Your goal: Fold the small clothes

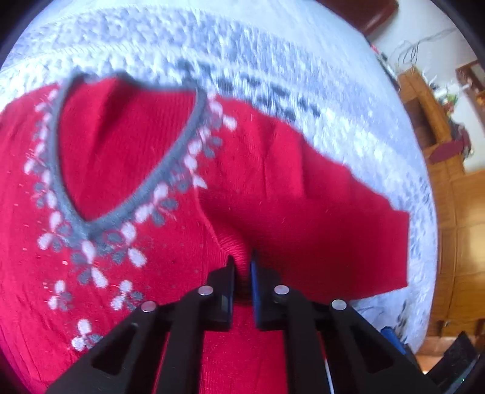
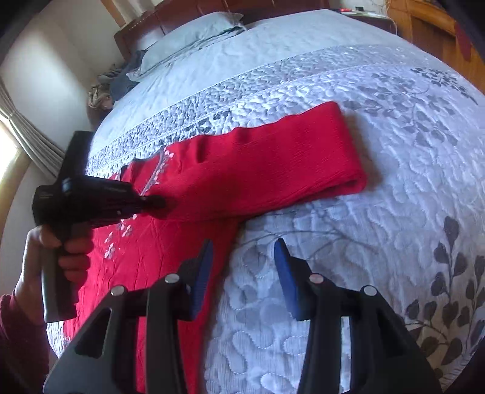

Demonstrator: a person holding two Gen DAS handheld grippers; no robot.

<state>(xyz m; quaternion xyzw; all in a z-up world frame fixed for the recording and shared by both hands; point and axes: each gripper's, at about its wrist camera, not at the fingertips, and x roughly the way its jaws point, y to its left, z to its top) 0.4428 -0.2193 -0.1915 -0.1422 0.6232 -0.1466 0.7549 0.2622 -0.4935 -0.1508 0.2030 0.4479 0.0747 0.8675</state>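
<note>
One red sweater [image 1: 127,169] flat on the bed [image 2: 333,75], one sleeve [image 2: 272,157] out sideways. Left claw [image 1: 242,266] clamped on sweater at armpit. Right claw [image 2: 242,257] apart, empty, over sweater's edge.

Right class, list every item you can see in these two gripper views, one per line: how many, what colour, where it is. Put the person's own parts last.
Sweater: one, red with grey V-neck and white-grey flowers, flat on the bed.
Sleeve: one, red, stretched sideways over the bedspread.
Bedspread: one, pale blue-grey with grey leaves, covers the bed.
Pillow: one, pale blue, at the headboard.
Headboard: one, dark wood, far end.
Wooden furniture: brown, beside the bed.
Curtain: one, beige, by the window.
Left gripper: black, fingers shut on sweater cloth near the armpit.
Right gripper: black, blue pads, open, at the sweater's edge.
Hand: one, grasping the left gripper's handle.
</note>
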